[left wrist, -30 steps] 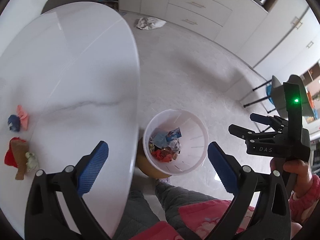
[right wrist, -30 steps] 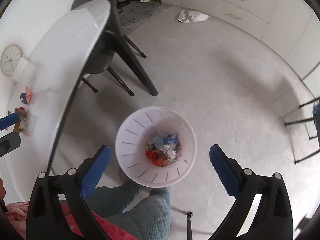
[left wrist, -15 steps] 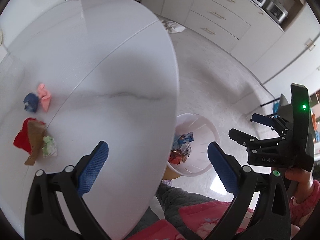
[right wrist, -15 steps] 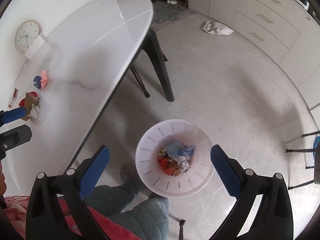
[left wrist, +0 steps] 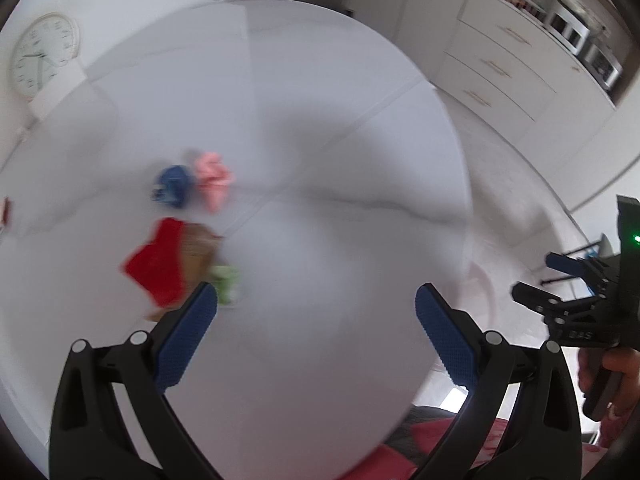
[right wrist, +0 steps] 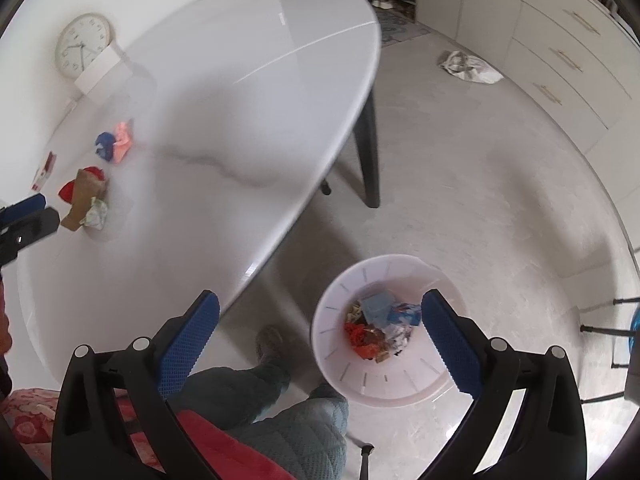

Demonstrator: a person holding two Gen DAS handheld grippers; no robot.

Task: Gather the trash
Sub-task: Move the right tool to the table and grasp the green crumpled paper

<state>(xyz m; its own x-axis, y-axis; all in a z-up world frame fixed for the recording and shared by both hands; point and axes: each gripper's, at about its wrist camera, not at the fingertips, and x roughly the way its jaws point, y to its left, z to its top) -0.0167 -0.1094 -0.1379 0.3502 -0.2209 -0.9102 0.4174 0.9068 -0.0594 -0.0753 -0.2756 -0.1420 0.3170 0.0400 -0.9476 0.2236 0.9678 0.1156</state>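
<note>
Swinging back over white marble worktop (left wrist: 320, 140), left tongs (left wrist: 316, 320) gaping, empty; right tongs (right wrist: 320, 324) likewise. Next: crumpled red wrapper (left wrist: 158, 264); white plastic bin (right wrist: 340, 360) part-filled.

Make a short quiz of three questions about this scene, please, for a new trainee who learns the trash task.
1. True or false: the left gripper has its jaws open and holds nothing.
2. Where does the white bin stand? A) on the table B) on the floor beside the table C) on a chair
3. Fill in: next to the pink paper wad on the white table lies a ____ wad.

Key: 1 true. 2 B. 3 blue.
</note>
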